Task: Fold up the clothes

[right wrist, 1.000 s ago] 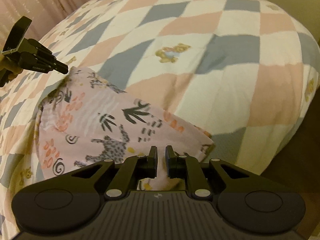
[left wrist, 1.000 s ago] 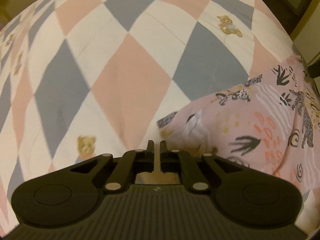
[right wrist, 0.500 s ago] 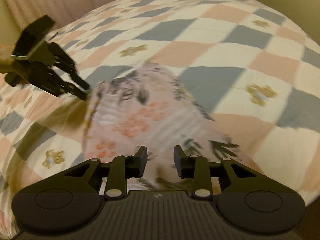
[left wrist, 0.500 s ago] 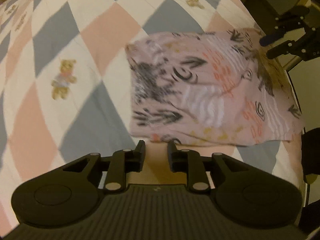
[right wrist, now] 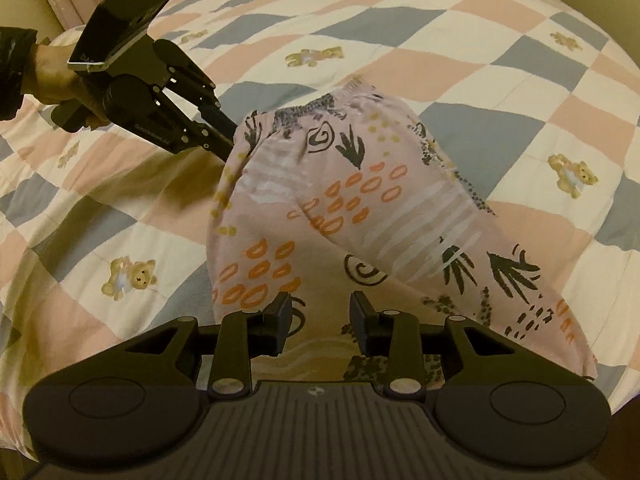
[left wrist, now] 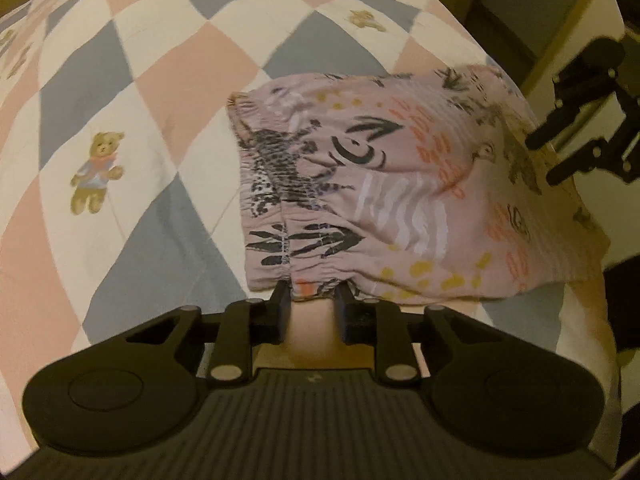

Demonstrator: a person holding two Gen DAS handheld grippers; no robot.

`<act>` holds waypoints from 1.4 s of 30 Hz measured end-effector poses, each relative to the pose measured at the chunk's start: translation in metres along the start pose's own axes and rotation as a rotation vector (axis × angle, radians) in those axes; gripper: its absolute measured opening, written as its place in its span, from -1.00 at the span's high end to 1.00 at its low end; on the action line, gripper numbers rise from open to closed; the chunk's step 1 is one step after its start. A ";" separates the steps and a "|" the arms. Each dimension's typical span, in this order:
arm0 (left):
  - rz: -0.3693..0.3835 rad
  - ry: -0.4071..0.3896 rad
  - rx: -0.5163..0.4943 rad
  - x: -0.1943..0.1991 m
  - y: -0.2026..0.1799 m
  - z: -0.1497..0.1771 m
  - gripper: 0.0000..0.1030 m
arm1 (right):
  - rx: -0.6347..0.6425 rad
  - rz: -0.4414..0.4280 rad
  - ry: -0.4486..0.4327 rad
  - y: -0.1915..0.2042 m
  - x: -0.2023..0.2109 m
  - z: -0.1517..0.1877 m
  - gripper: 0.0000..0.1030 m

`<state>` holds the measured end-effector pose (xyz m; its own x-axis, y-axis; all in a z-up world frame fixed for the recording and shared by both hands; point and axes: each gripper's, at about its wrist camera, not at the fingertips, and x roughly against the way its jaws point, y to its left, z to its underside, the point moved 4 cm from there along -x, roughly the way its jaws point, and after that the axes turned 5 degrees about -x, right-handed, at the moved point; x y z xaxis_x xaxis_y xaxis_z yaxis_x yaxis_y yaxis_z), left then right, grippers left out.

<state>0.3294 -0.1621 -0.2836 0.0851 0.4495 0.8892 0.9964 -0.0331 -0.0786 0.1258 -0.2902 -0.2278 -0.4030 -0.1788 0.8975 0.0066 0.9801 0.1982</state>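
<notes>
Seemingly empty, both claws gape: left gripper [left wrist: 310, 300] hides the pink garment's [left wrist: 400, 200] near hem; right gripper [right wrist: 320, 312] covers its blurred edge.

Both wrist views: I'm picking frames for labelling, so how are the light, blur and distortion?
Left wrist view: dim yellow light, heavy fisheye bend, the right gripper at the edge smeared. Right wrist view: same warm cast, the pink patterned garment fairly sharp, the left gripper casting a dark shadow on the quilt.

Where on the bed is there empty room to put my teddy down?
Bare quilt lies beyond the pink patterned garment, toward the bed's far side, and to its left in the left wrist view. It is crowded at the garment's edges, where the left gripper and right gripper sit open.
</notes>
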 end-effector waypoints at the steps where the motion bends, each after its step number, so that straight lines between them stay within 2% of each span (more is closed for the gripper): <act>1: 0.000 0.001 -0.018 0.001 -0.001 0.000 0.69 | -0.003 0.002 0.001 0.001 0.001 0.000 0.30; 2: 0.001 -0.001 -0.030 0.003 -0.001 0.001 1.00 | -0.005 0.003 0.002 0.001 0.001 0.000 0.30; 7: -0.032 -0.025 -0.021 0.017 0.008 0.000 1.00 | -0.006 0.004 0.008 0.004 0.001 0.002 0.30; 13: -0.067 -0.005 -0.044 0.014 0.010 0.003 1.00 | -0.011 0.007 0.004 0.006 0.002 0.001 0.30; 16: -0.121 0.040 -0.143 0.010 0.007 0.008 1.00 | -0.015 0.011 0.001 0.003 0.003 0.002 0.30; 18: -0.187 0.067 -0.187 0.011 0.009 0.011 1.00 | -0.018 0.014 0.002 0.001 0.004 0.004 0.30; 22: -0.214 0.054 -0.069 0.024 0.032 0.012 1.00 | -0.030 0.017 0.017 -0.004 0.004 0.011 0.30; 24: -0.201 0.047 -0.035 0.029 0.034 0.011 1.00 | -0.030 0.019 0.021 -0.006 0.006 0.015 0.24; 30: -0.123 -0.052 0.114 0.045 0.018 0.004 0.99 | -0.051 0.013 0.043 -0.014 0.010 0.032 0.20; 33: -0.111 -0.051 0.124 0.036 0.004 -0.003 0.95 | -0.044 0.003 0.062 -0.018 0.008 0.041 0.18; 37: -0.178 0.005 0.139 0.017 0.000 -0.002 0.90 | -0.033 -0.011 0.113 -0.028 0.002 0.056 0.02; 39: -0.237 0.032 0.175 0.012 0.004 0.000 0.88 | -0.022 -0.017 0.148 -0.034 -0.002 0.064 0.01; 42: -0.294 0.029 0.214 0.020 0.002 0.001 0.88 | 0.009 -0.019 0.163 -0.043 0.002 0.073 0.01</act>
<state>0.3332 -0.1520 -0.2669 -0.2021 0.3861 0.9000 0.9546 0.2832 0.0928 0.0577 -0.3261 -0.2633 -0.2490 -0.2084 0.9458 -0.0085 0.9770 0.2130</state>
